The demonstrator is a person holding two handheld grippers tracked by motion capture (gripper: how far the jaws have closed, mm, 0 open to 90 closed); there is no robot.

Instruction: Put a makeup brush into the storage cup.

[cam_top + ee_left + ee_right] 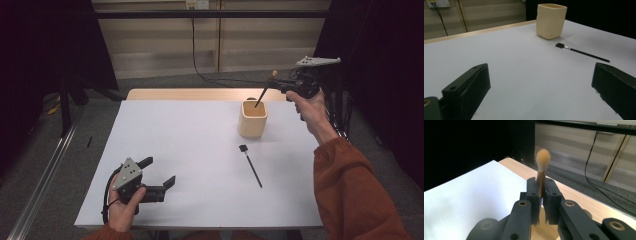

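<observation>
A cream square cup [253, 119] stands on the white table top [190, 150] toward the far right; it is also in the left gripper view [551, 20]. My right gripper [276, 84] hovers over the cup, shut on a makeup brush [264, 92] whose dark handle slants down into the cup's mouth. In the right gripper view the brush [542, 167] stands upright between the pressed jaws, tan bristles on top. A thin black brush [250, 165] lies flat on the table in front of the cup [581, 52]. My left gripper [159, 172] rests near the front left edge, open, nothing between its fingers.
A wooden strip [190, 94] runs along the table's far edge. Beyond it are a grey floor, a pale wall and a hanging black cable [195, 45]. Dark curtains flank both sides. A metal rail [45, 175] lies on the floor at left.
</observation>
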